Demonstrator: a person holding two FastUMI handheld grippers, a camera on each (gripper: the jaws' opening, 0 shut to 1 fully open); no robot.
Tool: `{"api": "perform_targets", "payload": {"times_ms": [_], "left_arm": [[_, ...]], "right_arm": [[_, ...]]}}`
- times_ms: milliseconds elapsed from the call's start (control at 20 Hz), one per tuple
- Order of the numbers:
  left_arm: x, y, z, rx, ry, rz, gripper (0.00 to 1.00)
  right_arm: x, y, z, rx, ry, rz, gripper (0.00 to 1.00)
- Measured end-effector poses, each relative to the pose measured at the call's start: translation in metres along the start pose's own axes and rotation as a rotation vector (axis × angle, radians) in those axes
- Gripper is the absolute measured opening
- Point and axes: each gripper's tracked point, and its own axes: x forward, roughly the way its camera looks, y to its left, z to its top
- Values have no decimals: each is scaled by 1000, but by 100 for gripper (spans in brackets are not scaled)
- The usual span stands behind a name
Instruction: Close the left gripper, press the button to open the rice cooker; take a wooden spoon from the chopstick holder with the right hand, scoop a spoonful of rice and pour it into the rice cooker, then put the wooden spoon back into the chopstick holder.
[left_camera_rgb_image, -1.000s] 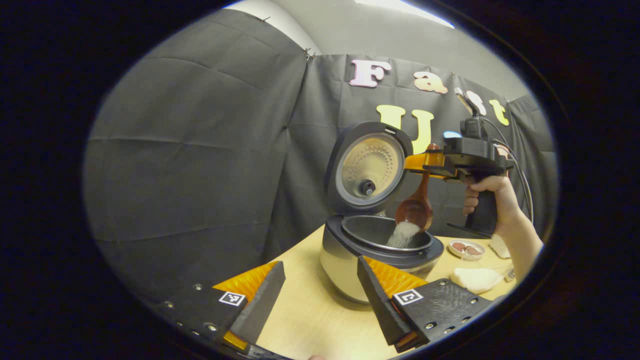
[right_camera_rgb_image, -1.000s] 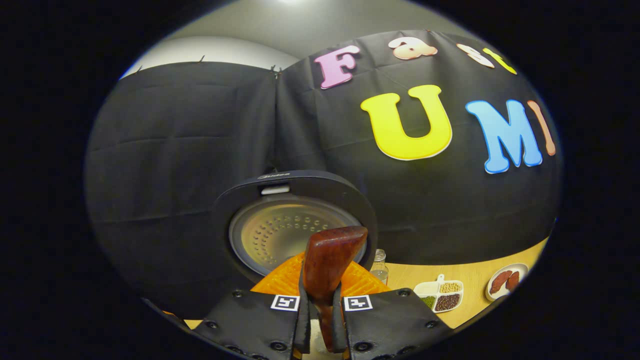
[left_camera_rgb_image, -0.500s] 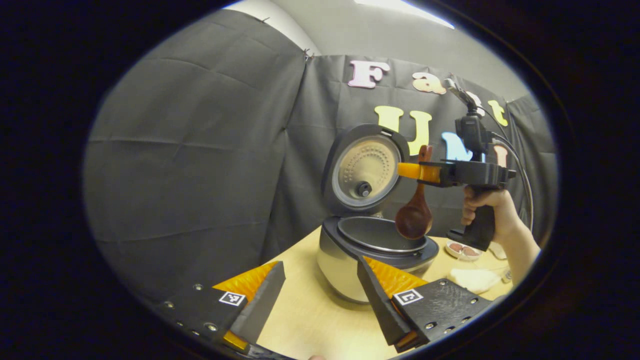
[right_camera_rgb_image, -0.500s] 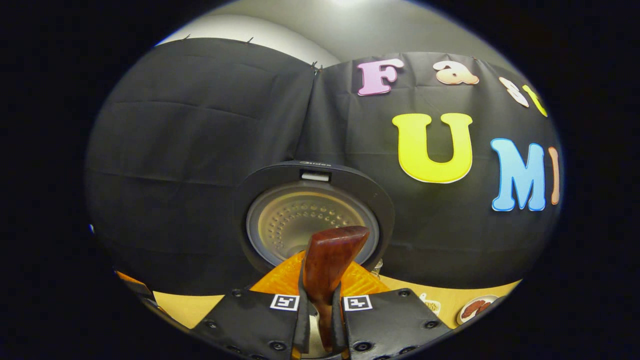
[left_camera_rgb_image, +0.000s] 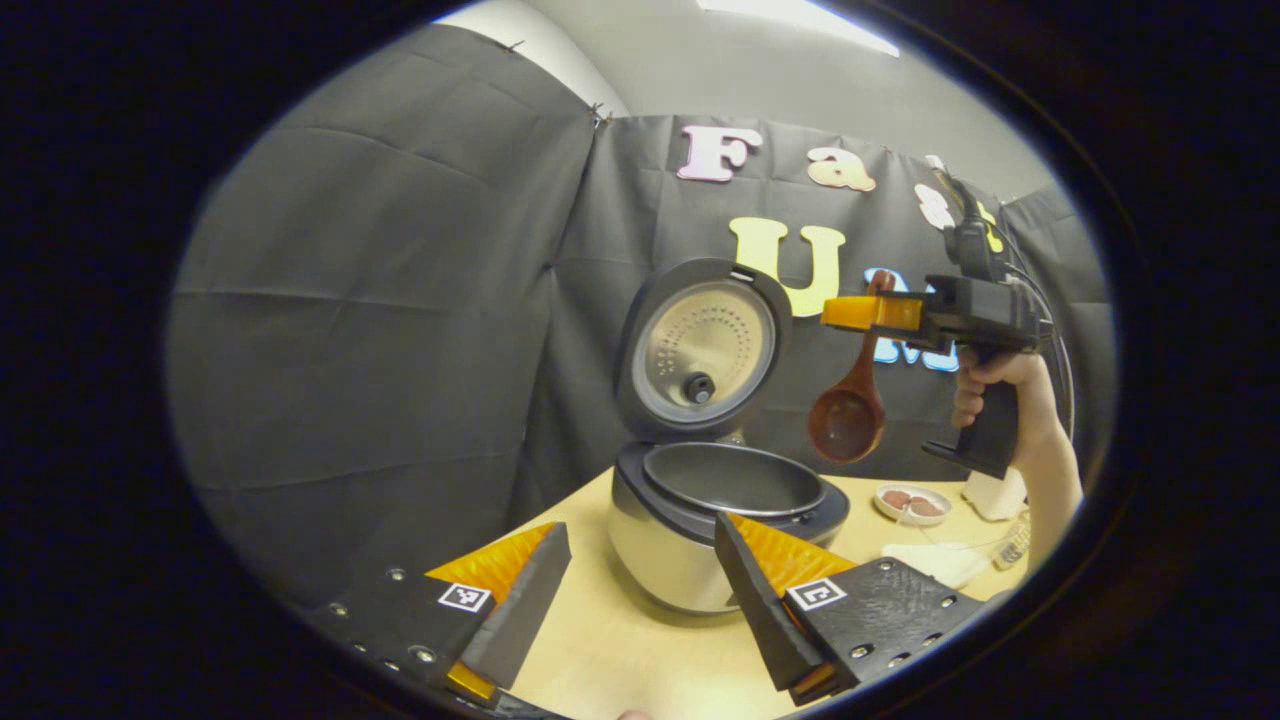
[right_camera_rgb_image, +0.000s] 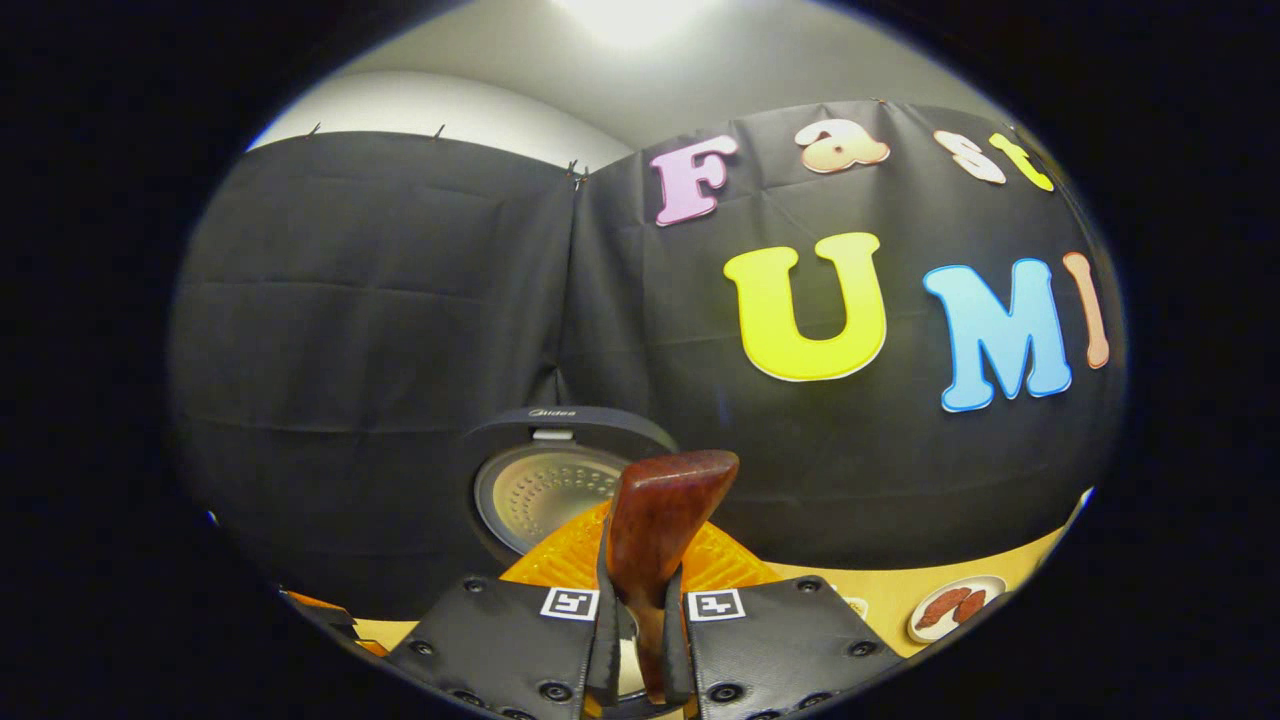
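Note:
The rice cooker (left_camera_rgb_image: 700, 540) stands on the wooden table with its lid (left_camera_rgb_image: 700, 345) raised; the lid (right_camera_rgb_image: 545, 480) also shows in the right gripper view. My right gripper (right_camera_rgb_image: 640, 610) is shut on the wooden spoon (right_camera_rgb_image: 655, 540) by its handle. In the left gripper view that right gripper (left_camera_rgb_image: 870, 312) hangs in the air to the right of the cooker, the spoon (left_camera_rgb_image: 848, 420) dangling bowl-down beside the pot's rim, apparently empty. My left gripper (left_camera_rgb_image: 640, 590) is open, low in front of the cooker, with nothing between its fingers.
A small dish of reddish pieces (left_camera_rgb_image: 908, 500) and white items (left_camera_rgb_image: 945, 560) lie on the table right of the cooker. The same dish (right_camera_rgb_image: 955, 605) appears at the lower right of the right gripper view. A hand (left_camera_rgb_image: 1000, 385) holds the right gripper's handle.
Rice was pouring from the spoon into the pot one second ago. Since then the right gripper has lifted the spoon up and to the right, away from over the pot.

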Motion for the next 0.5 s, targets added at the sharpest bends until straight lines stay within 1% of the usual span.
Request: {"api": "perform_targets", "payload": {"times_ms": [150, 200, 250, 300, 350, 450, 500], "left_arm": [[3, -26, 4, 3, -5, -46, 92], [4, -35, 5, 11, -6, -63, 92], [7, -44, 3, 20, -6, -79, 91], [8, -54, 4, 30, -5, -94, 92], [9, -63, 4, 37, -4, -111, 91], [12, -84, 3, 41, -3, -150, 91], [12, -94, 4, 42, -2, -169, 91]], "right_arm": [[-28, -34, 14, 8, -22, -59, 18], [-36, -48, 17, 6, -27, -85, 16], [-47, -63, 20, 8, -32, -112, 16], [-57, -77, 22, 15, -35, -140, 18], [-68, -93, 25, 22, -39, -170, 16], [-89, -126, 30, 29, -36, -229, 18], [-100, -142, 32, 29, -35, -260, 16]]}}
